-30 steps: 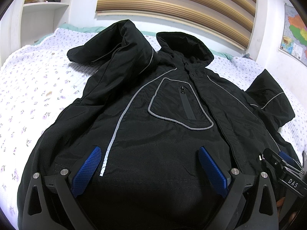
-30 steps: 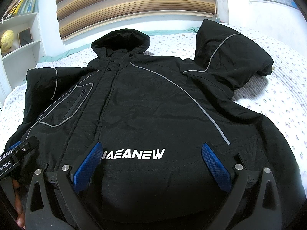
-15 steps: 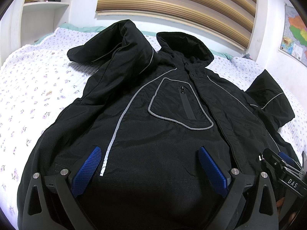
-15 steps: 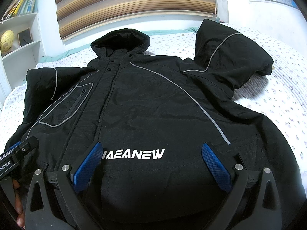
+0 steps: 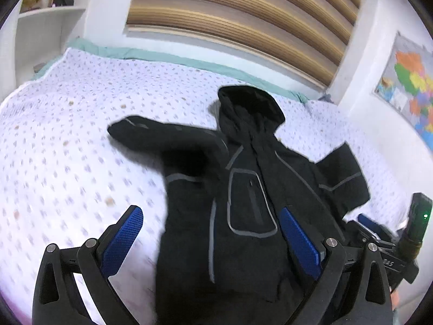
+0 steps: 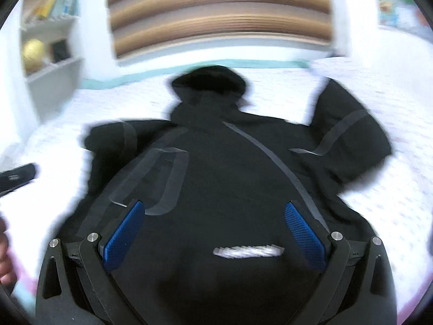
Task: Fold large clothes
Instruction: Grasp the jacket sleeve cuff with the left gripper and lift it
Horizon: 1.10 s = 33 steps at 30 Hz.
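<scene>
A black hooded jacket point(image 5: 243, 195) with grey piping lies face up on the bed, hood toward the headboard, both sleeves spread out. It also shows in the right wrist view point(image 6: 222, 178), blurred, with a white logo near the hem. My left gripper point(image 5: 213, 235) is open and empty, above the jacket's left side and the sheet. My right gripper point(image 6: 216, 238) is open and empty above the lower middle of the jacket. The right gripper point(image 5: 379, 241) shows at the right edge of the left wrist view.
The bed has a white sheet with small flowers point(image 5: 67, 149). A slatted wooden headboard point(image 5: 243, 19) stands at the back. White shelves point(image 6: 46, 54) with a globe are at the left wall. A map point(image 5: 408, 86) hangs on the right wall.
Both grippers have pulled back and up from the jacket, so it looks smaller. The left gripper has swung left over the sheet. Both views are now motion blurred.
</scene>
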### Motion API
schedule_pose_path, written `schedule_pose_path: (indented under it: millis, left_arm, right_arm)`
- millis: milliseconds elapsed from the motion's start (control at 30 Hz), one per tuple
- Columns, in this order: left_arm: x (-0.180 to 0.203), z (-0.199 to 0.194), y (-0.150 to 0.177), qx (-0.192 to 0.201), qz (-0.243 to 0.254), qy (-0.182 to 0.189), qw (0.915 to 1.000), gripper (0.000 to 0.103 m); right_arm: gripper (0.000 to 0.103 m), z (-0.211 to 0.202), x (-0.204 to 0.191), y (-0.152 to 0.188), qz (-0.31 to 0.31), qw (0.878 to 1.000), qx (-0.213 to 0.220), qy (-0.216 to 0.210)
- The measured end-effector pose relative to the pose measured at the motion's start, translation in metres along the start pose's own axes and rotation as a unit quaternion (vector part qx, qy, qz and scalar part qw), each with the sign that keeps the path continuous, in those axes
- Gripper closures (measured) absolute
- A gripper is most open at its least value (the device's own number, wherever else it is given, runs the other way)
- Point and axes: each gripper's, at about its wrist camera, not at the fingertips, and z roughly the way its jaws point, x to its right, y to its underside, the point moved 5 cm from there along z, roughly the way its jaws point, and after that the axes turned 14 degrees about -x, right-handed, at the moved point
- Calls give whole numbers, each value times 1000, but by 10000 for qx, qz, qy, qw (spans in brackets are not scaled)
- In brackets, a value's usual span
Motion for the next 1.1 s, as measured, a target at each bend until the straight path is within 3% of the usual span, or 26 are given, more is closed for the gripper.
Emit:
schedule_pose_path:
  millis: [33,133,167,233,300,367,433,533,667,700,733,767,800,867,1067,1100]
  left_arm:
    - [-9,-2,-15,-147,-28,60,9999,2]
    - [-32,13,-56,-480,31,15,9988,2]
    - [-39,22,-64,-497,-25,46,9988,2]
    - [-67,50,-79,-687,-371,407,9961,2]
    - [-91,86,-95,-823,-586,513,9936,2]
    - [-117,119,-104,-906,-814,464,9915,2]
    - [-139,147,-111,-979,-1114,503,9877,2]
    - [-170,187,-117,-1079,-1584,708,9789,3]
    - [-187,221,-128,-956,-1866,921,9734,7]
    - [-188,225,-130,-892,-1910,965,9728,11]
    - [-188,229,-133,-855,-1918,984,9727,33]
    - [-188,232,-135,-856,-1908,953,9732,61]
    - [-188,234,-137,-846,-1881,861,9747,72]
    - [-184,221,-138,-688,-1762,794,9787,80]
    - [-204,119,-147,217,-1323,20,9910,81]
    - [-212,92,-144,404,-1235,-332,9910,81]
  right_arm:
    - [0,-4,-6,-9,99,9993,23,-355]
    - [0,13,-22,-42,238,9960,-23,-862]
    - [0,14,-30,-46,121,9964,308,-777]
    - [4,54,-32,-54,-212,9976,648,91]
    - [8,88,-25,-46,-328,9925,879,784]
    - [10,129,-13,-27,-350,9886,663,1309]
    - [11,165,-6,-12,-393,9913,174,1244]
    - [11,161,-12,-12,-484,9922,337,1095]
    - [10,175,-14,-7,-600,9913,57,1169]
    - [10,181,-15,-7,-621,9909,3,1193]
    - [10,189,-9,-8,-635,9906,-73,1210]
    - [10,188,-6,-10,-625,9907,-98,1206]
    - [10,187,-6,-10,-600,9910,-102,1191]
    - [10,188,-4,-10,-563,9914,-133,1175]
    - [7,189,-2,-11,-448,9928,-193,1096]
    - [6,189,-1,-11,-431,9929,-197,1087]
